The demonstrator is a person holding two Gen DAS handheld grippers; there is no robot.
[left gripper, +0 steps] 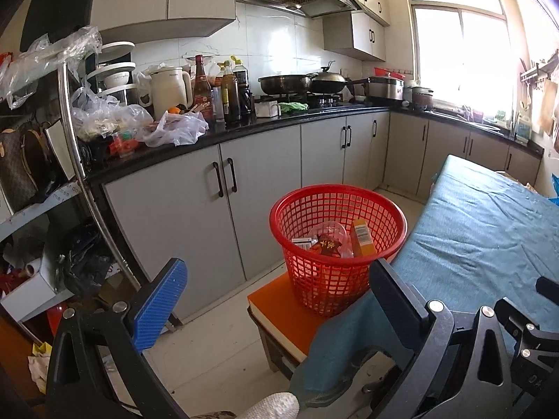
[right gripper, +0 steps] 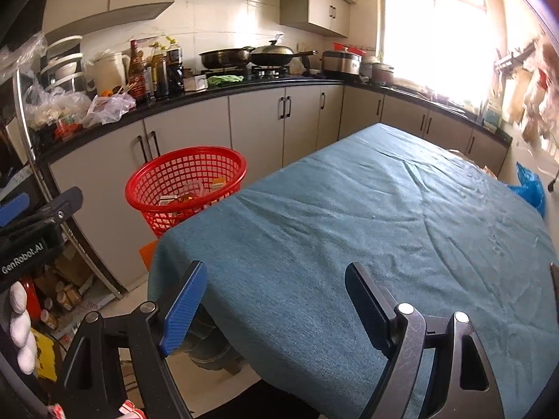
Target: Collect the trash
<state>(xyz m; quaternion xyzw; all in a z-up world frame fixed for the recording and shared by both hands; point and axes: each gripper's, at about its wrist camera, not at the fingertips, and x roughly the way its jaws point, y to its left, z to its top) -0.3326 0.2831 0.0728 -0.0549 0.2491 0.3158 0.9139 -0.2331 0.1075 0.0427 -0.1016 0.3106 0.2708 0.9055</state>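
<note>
A red mesh basket (left gripper: 337, 244) stands on an orange-topped stool (left gripper: 270, 300) beside the table; it holds a clear plastic cup (left gripper: 333, 232), an orange carton (left gripper: 363, 241) and small wrappers. My left gripper (left gripper: 276, 279) hangs open and empty in front of the basket, its blue finger (left gripper: 157, 307) left of the stool. The right wrist view has the same basket (right gripper: 185, 188) at the table's far left corner. My right gripper (right gripper: 276, 293) is open and empty over the near end of the teal tablecloth (right gripper: 384, 227). The left gripper's body (right gripper: 31, 230) shows at that view's left edge.
Grey kitchen cabinets (left gripper: 195, 216) under a black counter with bottles, a kettle (left gripper: 169, 89), pans and plastic bags run behind the basket. A metal shelf rack (left gripper: 75, 139) with clutter stands on the left. A blue bag (right gripper: 531, 188) lies past the table's right edge. A white-gloved hand (right gripper: 21, 328) shows.
</note>
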